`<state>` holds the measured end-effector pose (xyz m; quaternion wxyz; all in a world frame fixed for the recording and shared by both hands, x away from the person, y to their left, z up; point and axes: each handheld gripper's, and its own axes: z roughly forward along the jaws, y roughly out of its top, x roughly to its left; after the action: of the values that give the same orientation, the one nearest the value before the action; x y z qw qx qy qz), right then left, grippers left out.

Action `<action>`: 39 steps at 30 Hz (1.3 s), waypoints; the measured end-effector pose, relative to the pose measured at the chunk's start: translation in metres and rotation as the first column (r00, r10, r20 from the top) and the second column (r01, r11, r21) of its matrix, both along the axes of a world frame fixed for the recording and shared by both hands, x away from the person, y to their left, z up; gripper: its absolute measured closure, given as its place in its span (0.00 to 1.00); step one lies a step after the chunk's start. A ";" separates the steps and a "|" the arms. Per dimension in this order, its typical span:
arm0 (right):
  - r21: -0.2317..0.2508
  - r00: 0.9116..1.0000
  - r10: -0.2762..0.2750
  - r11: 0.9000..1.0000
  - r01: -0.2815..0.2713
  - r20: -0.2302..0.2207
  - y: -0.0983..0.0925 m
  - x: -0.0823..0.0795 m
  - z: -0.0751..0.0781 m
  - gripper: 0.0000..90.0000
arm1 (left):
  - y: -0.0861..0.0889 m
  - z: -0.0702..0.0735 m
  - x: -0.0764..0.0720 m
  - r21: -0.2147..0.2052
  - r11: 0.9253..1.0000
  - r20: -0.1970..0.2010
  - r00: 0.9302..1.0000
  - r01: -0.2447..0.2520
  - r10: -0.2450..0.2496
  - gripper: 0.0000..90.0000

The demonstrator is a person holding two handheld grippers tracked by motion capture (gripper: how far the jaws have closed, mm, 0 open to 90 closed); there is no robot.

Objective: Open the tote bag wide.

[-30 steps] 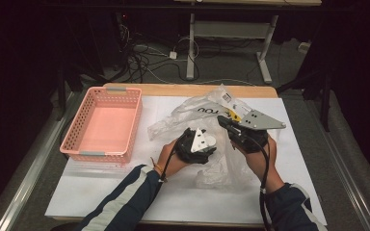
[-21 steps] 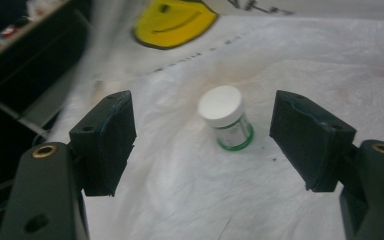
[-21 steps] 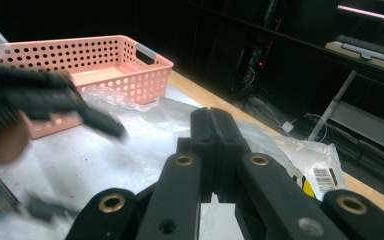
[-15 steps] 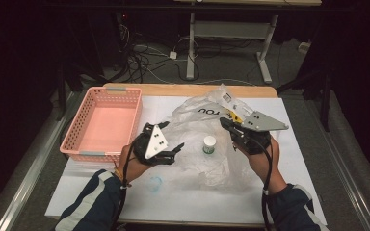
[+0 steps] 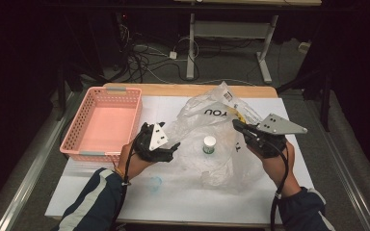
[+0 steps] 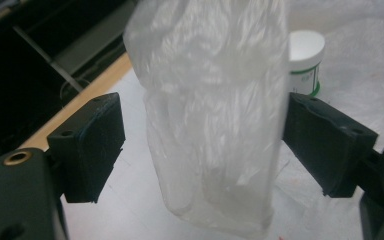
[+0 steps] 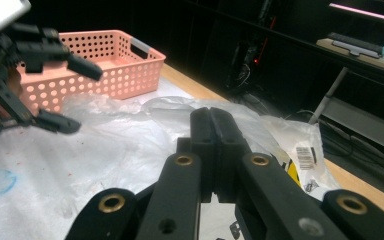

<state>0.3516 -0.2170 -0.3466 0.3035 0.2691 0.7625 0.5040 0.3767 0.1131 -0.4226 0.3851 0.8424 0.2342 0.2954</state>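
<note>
Centrally, clear plastic bag (image 5: 217, 134) lies crumpled on the white counter (image 5: 183, 192), right of middle, one fold rising between the left tool's (image 5: 166, 150) jaws. Those jaws stand wide apart, having just been opening, pads not pressing the film. Right tool (image 5: 241, 127) at the bag's right edge, jaws together; whether film is pinched there, cannot tell. Small white-capped jar (image 5: 209, 144) stands upright by the bag (inside or behind the film, unclear). Pink basket (image 5: 103, 127) sits at the counter's left edge, well apart.
</note>
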 end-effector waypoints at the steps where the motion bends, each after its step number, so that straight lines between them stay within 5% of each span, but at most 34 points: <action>1: 0.004 1.000 0.000 1.000 0.000 0.000 -0.001 0.000 0.000 1.00 | -0.001 -0.003 0.003 0.005 1.000 -0.025 1.000 0.002 -0.002 0.20; 4: 0.002 1.000 0.000 1.000 0.000 -0.003 -0.001 0.001 0.000 0.99 | -0.004 -0.011 0.009 0.042 0.999 -0.077 0.997 -0.006 0.010 0.31; 10: -0.012 1.000 0.004 1.000 -0.004 -0.024 0.001 0.004 -0.006 0.92 | -0.005 -0.017 0.014 0.073 0.997 -0.123 0.992 0.033 -0.024 0.78; 14: -0.020 1.000 0.005 1.000 -0.005 -0.019 0.006 0.002 -0.009 0.77 | -0.006 -0.017 0.013 0.081 0.995 -0.125 0.991 0.056 -0.045 0.90; 22: -0.012 0.999 0.034 0.999 -0.034 -0.002 0.005 -0.023 -0.012 0.49 | -0.004 -0.018 0.012 0.086 0.995 -0.123 0.991 0.059 -0.048 0.92; 26: -0.101 0.996 0.080 0.992 -0.075 0.037 0.006 -0.051 -0.015 0.40 | -0.003 -0.019 0.013 0.090 0.994 -0.122 0.992 0.055 -0.044 0.92; 33: -0.171 0.984 0.172 0.969 -0.179 -0.056 0.004 -0.078 -0.045 0.31 | -0.004 -0.021 0.013 0.095 0.994 -0.123 0.992 0.052 -0.040 0.90; 39: -0.224 0.971 0.198 0.948 -0.224 -0.133 0.001 -0.081 -0.075 0.28 | -0.006 -0.024 0.014 0.097 0.995 -0.120 0.993 0.030 -0.018 0.82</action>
<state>0.2704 -0.2156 -0.4211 0.2359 0.1745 0.8570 0.4235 0.3909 0.1075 -0.4462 0.3320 0.8792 0.2317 0.2512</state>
